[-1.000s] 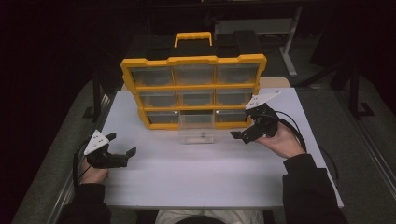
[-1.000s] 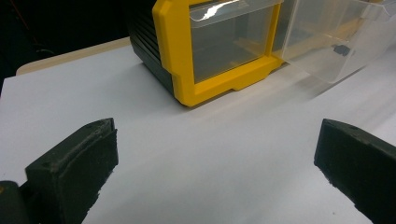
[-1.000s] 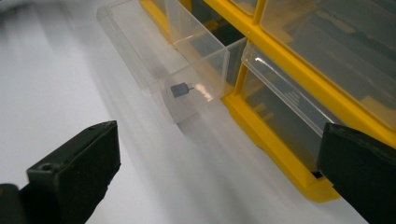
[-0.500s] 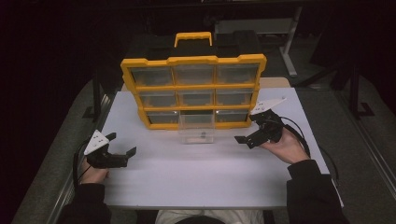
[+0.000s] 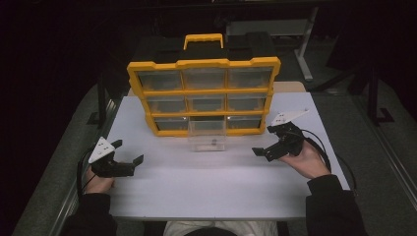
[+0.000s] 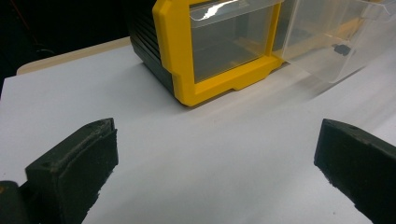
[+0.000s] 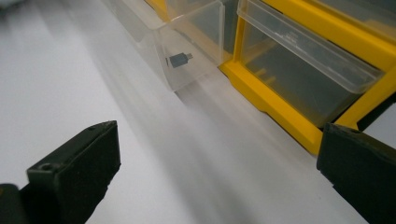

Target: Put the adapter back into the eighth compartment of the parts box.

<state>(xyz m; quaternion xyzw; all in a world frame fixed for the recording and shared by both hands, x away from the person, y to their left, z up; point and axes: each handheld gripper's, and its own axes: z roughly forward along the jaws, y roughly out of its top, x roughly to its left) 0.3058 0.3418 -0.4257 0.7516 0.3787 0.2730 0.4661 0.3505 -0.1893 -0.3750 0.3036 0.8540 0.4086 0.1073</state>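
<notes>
White worktop (image 5: 206,191) in a dark room; grey floor to either side. Yellow organiser (image 5: 204,96) stands upright at the far middle of the worktop; its bottom-middle clear drawer (image 5: 206,135) is pulled out toward the person, a small dark part (image 7: 180,59) inside. Left gripper (image 5: 129,164) rests well left of the organiser, jaws open, empty; right gripper (image 5: 261,150) near the organiser's right front, jaws open, empty.

Left gripper (image 5: 129,163) sits low, front-left of the yellow organizer (image 5: 204,96), jaws spread wide; right gripper (image 5: 261,150) hovers front-right, jaws wide too.
</notes>
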